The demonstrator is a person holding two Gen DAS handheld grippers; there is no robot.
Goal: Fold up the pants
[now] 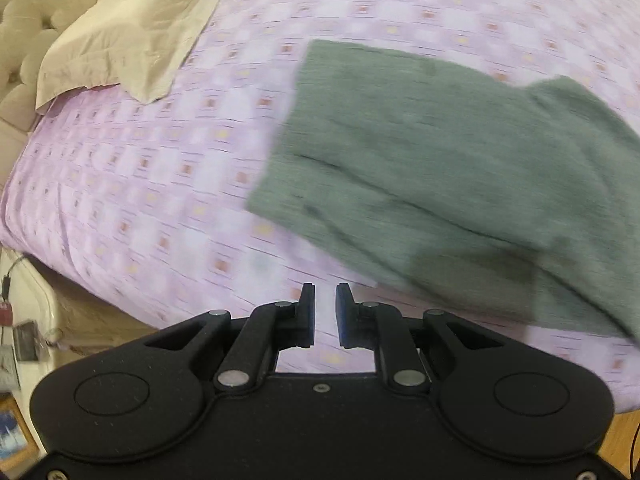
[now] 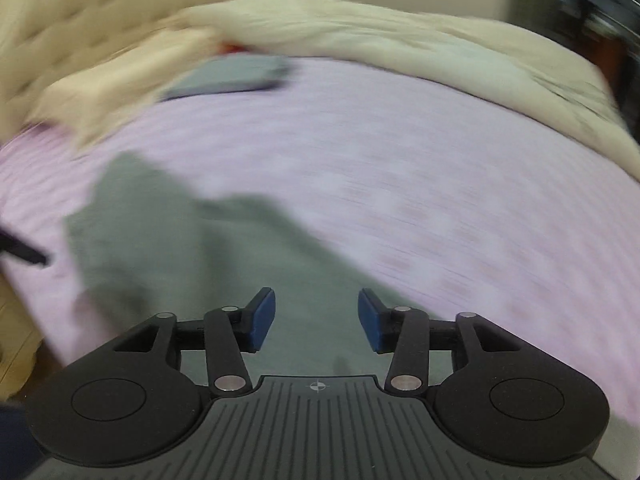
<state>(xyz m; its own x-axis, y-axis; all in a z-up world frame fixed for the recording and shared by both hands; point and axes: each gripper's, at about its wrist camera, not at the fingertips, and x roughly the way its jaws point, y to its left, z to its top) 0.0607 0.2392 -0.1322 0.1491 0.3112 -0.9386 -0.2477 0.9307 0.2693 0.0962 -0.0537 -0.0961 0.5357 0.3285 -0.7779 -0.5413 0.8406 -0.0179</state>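
Both hand-held grippers are hanging empty over folded green pants on a bed

The left hand-held gripper is pointing down with its jaws a narrow gap apart and nothing between them, only lilac patterned bedsheet showing through; the right hand-held gripper is standing with jaws wide apart, gripping nothing, directly above the green cloth. The pants are lying flat on the sheet in a folded slab, up and to the right of the left gripper's fingers and not touching them. Farther out, a beige blanket is lying bunched toward the tufted headboard, and in the blurred right wrist view a dark grey folded item is resting near that blanket's edge
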